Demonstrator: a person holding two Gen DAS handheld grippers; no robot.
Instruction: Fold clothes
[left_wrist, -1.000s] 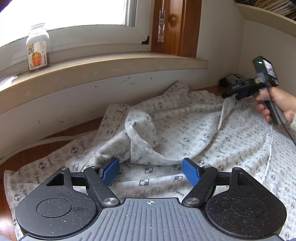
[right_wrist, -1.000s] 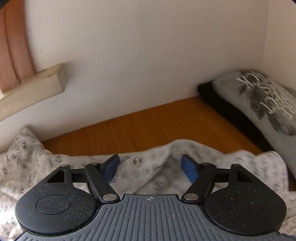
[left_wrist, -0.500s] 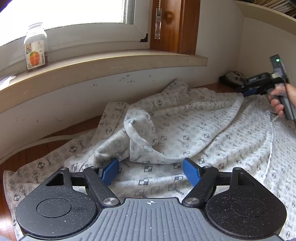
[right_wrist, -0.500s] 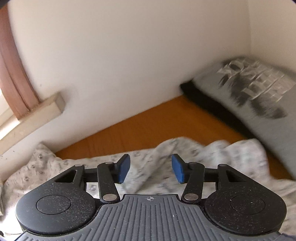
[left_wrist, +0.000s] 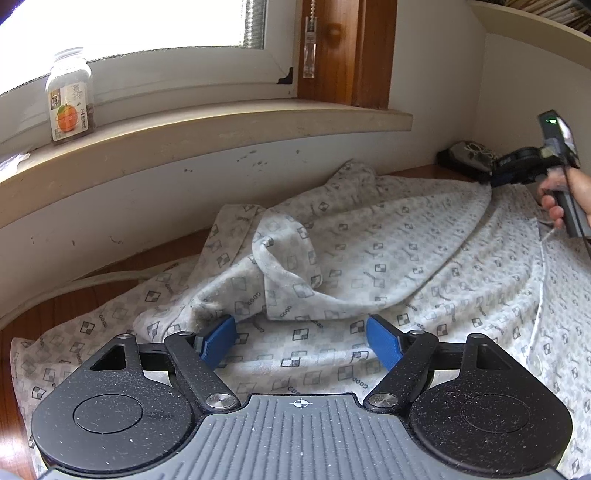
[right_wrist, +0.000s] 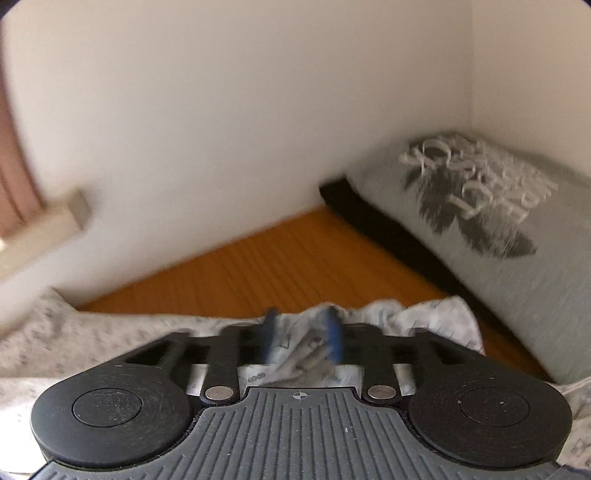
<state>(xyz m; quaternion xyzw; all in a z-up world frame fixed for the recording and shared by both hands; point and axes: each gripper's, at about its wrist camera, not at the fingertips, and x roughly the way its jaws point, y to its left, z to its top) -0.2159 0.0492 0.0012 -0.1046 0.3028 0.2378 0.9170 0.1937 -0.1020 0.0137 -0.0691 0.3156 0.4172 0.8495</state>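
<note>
We are at the spreading step: our right gripper (right_wrist: 301, 338) pinches a bunched edge of the patterned garment (left_wrist: 388, 258) between its fingers. Our left gripper (left_wrist: 301, 341) is released, the cloth lying flat under its fingers. Next it should probably grasp the near edge.

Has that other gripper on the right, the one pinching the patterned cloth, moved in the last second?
Yes. In the left wrist view the right gripper has drifted rightward and slightly up, away from the window sill, drawing the patterned cloth taut.
</note>
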